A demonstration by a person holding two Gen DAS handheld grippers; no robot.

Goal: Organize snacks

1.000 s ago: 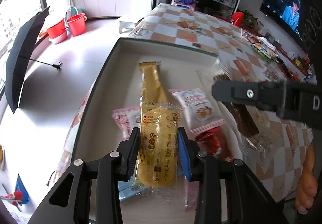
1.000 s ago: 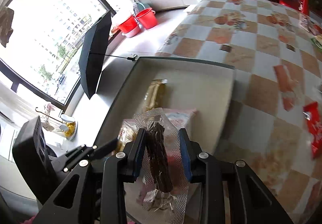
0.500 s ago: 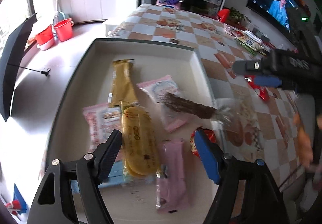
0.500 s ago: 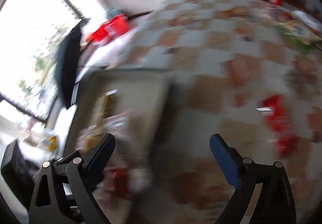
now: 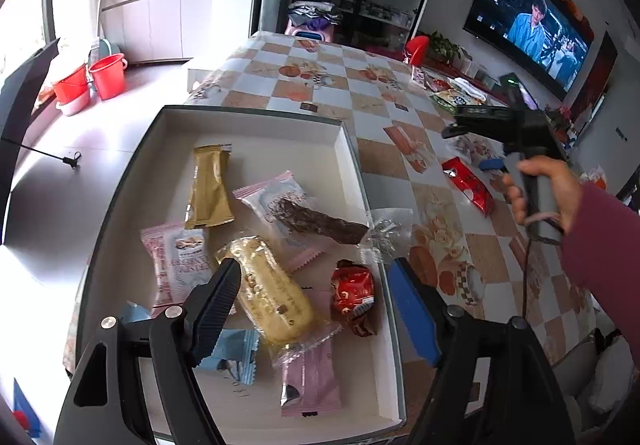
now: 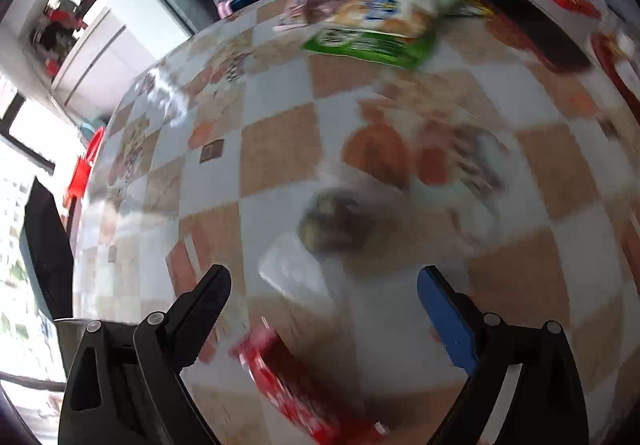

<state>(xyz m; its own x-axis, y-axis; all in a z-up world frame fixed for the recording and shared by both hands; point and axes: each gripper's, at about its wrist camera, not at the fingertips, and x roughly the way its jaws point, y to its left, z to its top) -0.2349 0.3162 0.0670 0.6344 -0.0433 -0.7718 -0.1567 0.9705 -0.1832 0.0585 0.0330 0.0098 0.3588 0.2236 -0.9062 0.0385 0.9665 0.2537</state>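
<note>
Both packets now lie released in the shallow white cardboard tray (image 5: 256,125), and the left gripper (image 5: 316,305) and right gripper (image 6: 324,309), both wide and empty, should descend squarely over the blurred clear-wrapped snack (image 6: 320,245) near the checkered table's (image 6: 280,149) middle before closing.

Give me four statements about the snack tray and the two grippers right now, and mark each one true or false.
1. The yellow cake packet lies in the white tray. True.
2. The left gripper is clamped on it. False: it is open and holds nothing.
3. The dark snack stick lies partly on a pink packet. True.
4. The right gripper carries a red packet. False: it is open and empty above the checked tablecloth.
</note>
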